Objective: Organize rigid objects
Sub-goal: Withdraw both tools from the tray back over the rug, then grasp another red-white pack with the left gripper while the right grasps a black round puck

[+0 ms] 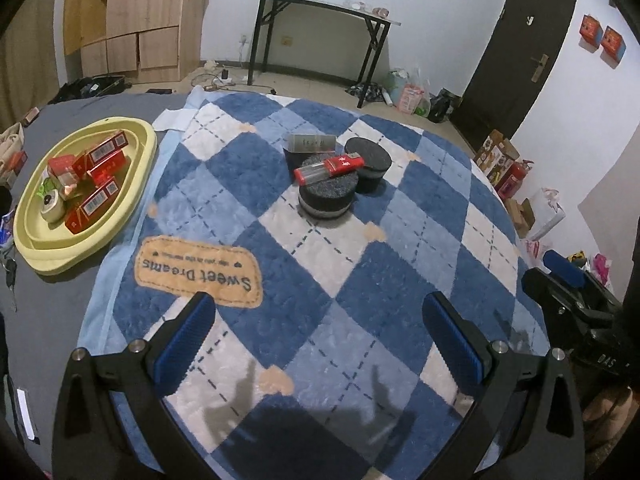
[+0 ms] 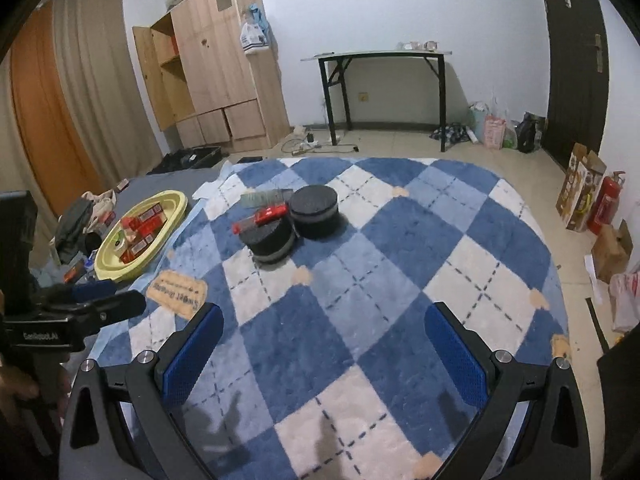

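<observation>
Blanket (image 1: 360,264): red box (image 1: 330,168) beyond left hand-held gripper (image 1: 320,332).

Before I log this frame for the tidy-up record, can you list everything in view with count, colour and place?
yellow tray: one, pale yellow, left of the blanket.
red boxes: several, red, piled in the tray.
small round tin: one, pale, at the tray's near end.
black pucks: three, black, mid-blanket; one largely hidden.
red-and-clear box: one, lying on the nearest puck.
clear box: one, greyish, on the rear puck.
blanket: one, blue and white check.
folding table: one, black legs, by the far wall.
wardrobe: one, light wood.
left gripper: blue fingers, open.
right gripper: blue fingers, open.
</observation>
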